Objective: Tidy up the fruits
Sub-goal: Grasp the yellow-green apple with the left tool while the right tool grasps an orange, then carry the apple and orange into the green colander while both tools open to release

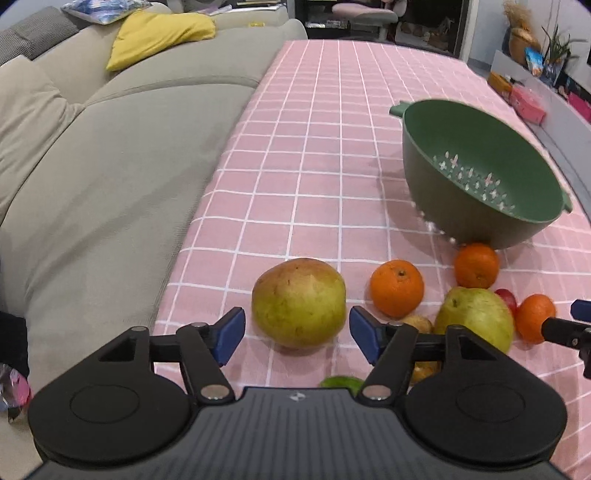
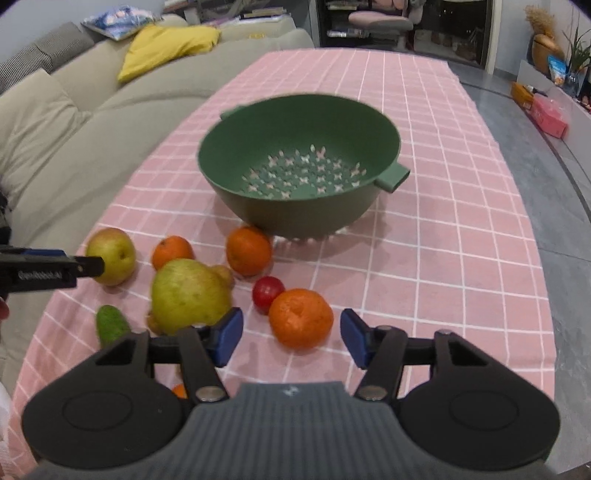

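On the counter [image 2: 461, 258], with its pink checked cloth, all the fruit sat loose in a cluster just in front of the green colander [image 2: 299, 166], which had nothing in it. Left claw [image 1: 297, 334] was spread wide, blue pads either side of a big yellow-green pear [image 1: 299, 302] but not touching it from what I could see. Right claw [image 2: 291, 338] was wide too, lined up on the nearest orange [image 2: 301, 318], pads clear of it on both sides.

Other stuff in the pile: a second, bigger pear [image 2: 188, 291] in the middle, a small red fruit [image 2: 267, 293] touching the near orange, one orange [image 2: 248, 250] right up against the colander's base, and another orange [image 2: 172, 252] just behind the bigger pear. A green thing [image 2: 110, 325], maybe an avocado or lime, couldn't tell, lay near the counter's front edge. Something brownish peeked out from behind the bigger pear, too hidden to name.

Beige sofa [image 1: 110, 166] ran along the left side, with a yellow cushion [image 1: 159, 35] on it.
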`<state>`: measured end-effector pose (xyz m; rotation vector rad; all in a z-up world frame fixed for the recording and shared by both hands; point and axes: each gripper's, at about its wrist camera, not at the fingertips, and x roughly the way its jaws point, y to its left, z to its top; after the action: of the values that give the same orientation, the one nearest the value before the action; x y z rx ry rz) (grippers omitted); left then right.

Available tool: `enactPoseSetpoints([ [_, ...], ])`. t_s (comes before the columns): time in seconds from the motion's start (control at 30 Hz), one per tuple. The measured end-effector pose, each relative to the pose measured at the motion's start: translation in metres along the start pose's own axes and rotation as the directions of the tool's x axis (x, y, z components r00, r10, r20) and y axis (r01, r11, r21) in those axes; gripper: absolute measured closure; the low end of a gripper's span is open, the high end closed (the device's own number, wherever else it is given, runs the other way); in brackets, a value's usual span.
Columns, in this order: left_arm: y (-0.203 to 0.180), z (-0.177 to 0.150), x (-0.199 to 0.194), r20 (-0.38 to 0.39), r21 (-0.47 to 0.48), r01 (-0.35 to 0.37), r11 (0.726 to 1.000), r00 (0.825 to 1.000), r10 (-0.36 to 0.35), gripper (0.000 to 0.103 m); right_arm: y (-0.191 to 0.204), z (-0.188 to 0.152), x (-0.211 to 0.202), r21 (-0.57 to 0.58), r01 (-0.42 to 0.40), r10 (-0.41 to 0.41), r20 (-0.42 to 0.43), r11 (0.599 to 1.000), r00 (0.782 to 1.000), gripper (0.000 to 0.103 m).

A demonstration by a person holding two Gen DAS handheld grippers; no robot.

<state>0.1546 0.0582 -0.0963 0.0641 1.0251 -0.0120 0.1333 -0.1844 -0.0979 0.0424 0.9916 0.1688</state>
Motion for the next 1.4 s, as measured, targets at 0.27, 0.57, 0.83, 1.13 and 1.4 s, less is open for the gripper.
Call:
enactPoseSetpoints([
  [0.27,-0.002,0.005,0.02,-0.013,0.01,0.04,0.999,0.999,-0.04,0.018,-0.009,0.005,0.024,0.021,-0.015,0.016,-0.059,1.0,0.998,0.052],
  [0.57,-0.005,0.016,0.03,-0.006,-0.01,0.012,1.0,1.0,-0.012,0.021,-0.008,0.006,0.036,0.017,-0.028,0.03,-0.084,0.999,0.996,0.057],
  [0.83,-0.003,0.021,0.036,-0.029,-0.047,0.0,0.999,1.0,-0.002,0.026,-0.007,0.004,0.036,-0.005,-0.027,0.026,-0.082,1.0,0.996,0.059],
  [1.13,-0.016,0.031,0.003,0.058,-0.022,0.032,0.999,0.998,-0.031,0.027,-0.006,0.019,0.002,-0.02,-0.03,0.03,0.008,0.999,1.0,0.06],
  [1.4,-0.054,0.071,-0.042,0.161,0.047,0.07,0.996,0.984,-0.077,0.027,-0.002,0.052,-0.04,-0.058,-0.011,0.02,0.155,0.998,0.988,0.06],
])
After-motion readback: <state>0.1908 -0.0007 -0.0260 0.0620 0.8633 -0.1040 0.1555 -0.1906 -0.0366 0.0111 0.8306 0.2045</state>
